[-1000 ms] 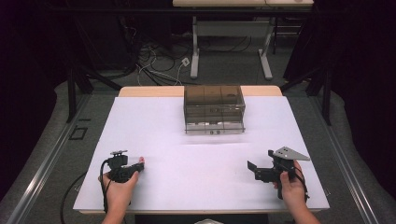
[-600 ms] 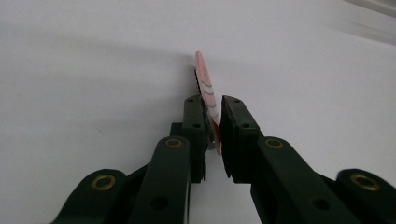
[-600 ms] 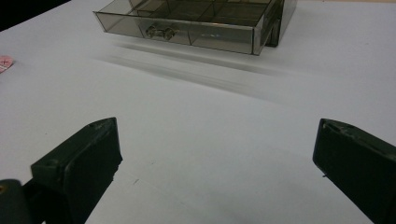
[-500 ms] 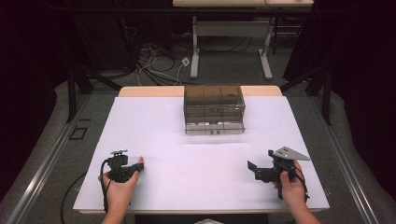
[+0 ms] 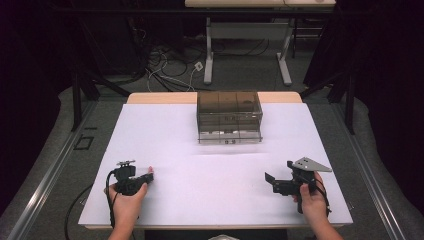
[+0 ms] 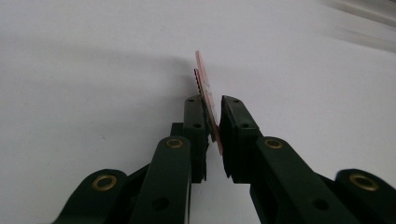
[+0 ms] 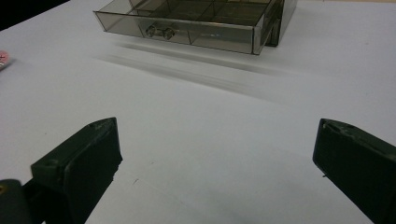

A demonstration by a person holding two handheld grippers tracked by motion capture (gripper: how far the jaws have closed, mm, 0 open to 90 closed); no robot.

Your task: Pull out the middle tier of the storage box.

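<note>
Pinching a thin pink card [image 6: 208, 100] edge-on, the left gripper [image 6: 211, 122] has its two black jaws drawn narrow, the card clamped between the pads and sticking out ahead of the fingertips [image 6: 195, 108] over the white table cover [image 6: 84, 60]. In the high view that same left gripper [image 5: 141, 179] sits near the front left of the table, with a pink sliver just at its tips. What is printed on the card cannot be told; it shows mostly as an edge with a dark toothed strip along one side.

Well ahead of both grippers, toward the far middle of the table, stands a smoky translucent drawer organizer [image 5: 229, 116]. From the right gripper view its bottom drawer [image 7: 187, 25] looks pulled out toward the jaws, with divided compartments and a small metal item lying in one; whether the drawer is fully out is hard to judge.

The right gripper [image 5: 270, 180] rests low at the front right, jaws spread wide with nothing between them; its fingers [image 7: 81, 165] frame bare table ahead.

Judging from this, the pick-up is done and the carry to the organizer is the step in hand. The next move likely calls for bringing the card forward and rightward of the left fingertips, over an open compartment, keeping the pinch firm since the card is thin, while the empty right gripper could steady the drawer.
</note>
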